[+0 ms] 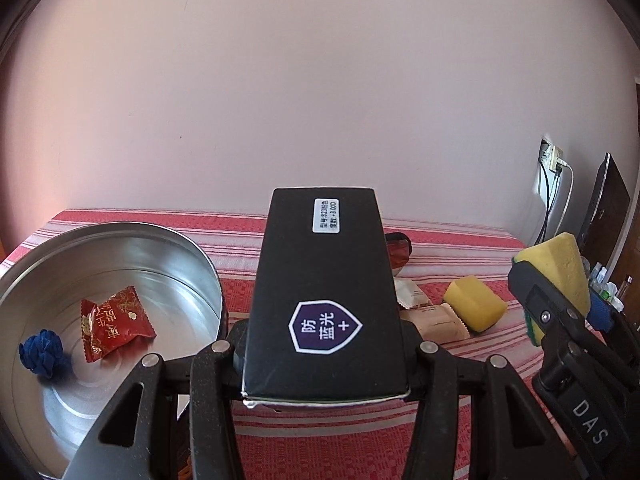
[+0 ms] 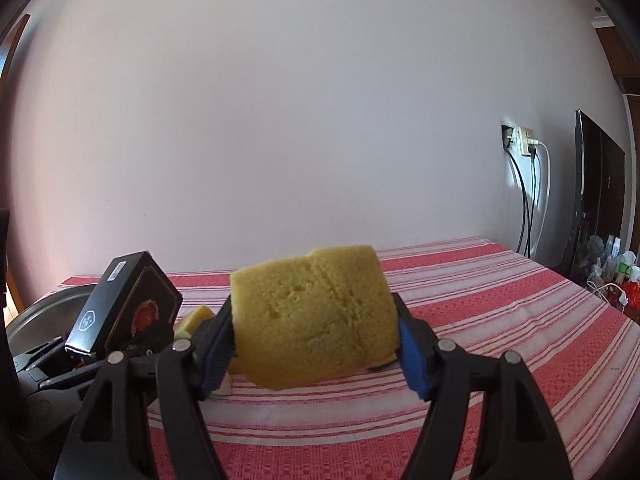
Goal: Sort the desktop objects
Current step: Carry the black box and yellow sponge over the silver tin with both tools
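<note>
My left gripper (image 1: 326,344) is shut on a black box (image 1: 324,292) with a purple shield sticker, held above the red striped tablecloth (image 1: 340,440); the box also shows in the right wrist view (image 2: 120,304). My right gripper (image 2: 316,336) is shut on a yellow sponge (image 2: 312,312), lifted off the cloth; it also shows in the left wrist view (image 1: 560,272). A round metal tin (image 1: 120,248) at the left holds a red candy packet (image 1: 114,322) and a blue knotted ball (image 1: 40,354).
A second yellow sponge (image 1: 474,302) and beige snack packets (image 1: 436,320) lie on the cloth to the right of the box. A dark red object (image 1: 400,252) sits behind it. A wall socket with cables (image 2: 524,148) and a dark monitor (image 2: 596,192) stand at the right.
</note>
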The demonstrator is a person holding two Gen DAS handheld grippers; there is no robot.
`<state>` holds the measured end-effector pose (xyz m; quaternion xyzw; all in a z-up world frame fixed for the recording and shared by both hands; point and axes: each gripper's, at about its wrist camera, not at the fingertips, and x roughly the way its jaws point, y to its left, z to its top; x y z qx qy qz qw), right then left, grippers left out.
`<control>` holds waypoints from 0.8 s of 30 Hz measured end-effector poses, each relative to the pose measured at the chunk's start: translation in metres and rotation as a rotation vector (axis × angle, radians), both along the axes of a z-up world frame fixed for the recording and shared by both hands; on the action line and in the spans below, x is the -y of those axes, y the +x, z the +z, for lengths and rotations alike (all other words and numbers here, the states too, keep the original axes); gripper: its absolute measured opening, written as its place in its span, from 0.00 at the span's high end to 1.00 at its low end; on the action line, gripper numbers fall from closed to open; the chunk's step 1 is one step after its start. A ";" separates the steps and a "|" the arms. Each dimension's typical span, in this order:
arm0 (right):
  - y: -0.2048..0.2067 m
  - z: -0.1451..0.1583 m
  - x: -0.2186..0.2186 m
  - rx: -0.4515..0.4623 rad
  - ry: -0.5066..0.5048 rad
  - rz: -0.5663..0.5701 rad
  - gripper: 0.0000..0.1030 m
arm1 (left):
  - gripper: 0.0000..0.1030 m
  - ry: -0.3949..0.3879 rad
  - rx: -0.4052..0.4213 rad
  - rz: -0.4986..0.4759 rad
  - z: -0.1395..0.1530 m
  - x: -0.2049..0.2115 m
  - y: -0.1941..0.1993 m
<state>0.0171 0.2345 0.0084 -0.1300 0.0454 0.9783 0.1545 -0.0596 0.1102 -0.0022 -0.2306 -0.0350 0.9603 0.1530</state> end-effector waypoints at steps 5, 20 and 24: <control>0.005 -0.002 0.005 -0.007 -0.005 -0.013 0.31 | 0.50 0.013 -0.007 -0.018 -0.003 0.008 0.012; 0.017 -0.002 0.022 -0.012 -0.125 0.039 0.31 | 0.50 0.074 0.002 -0.035 -0.002 0.038 0.025; 0.016 -0.005 0.028 0.003 -0.178 0.072 0.31 | 0.50 0.053 -0.028 -0.007 0.005 0.049 0.035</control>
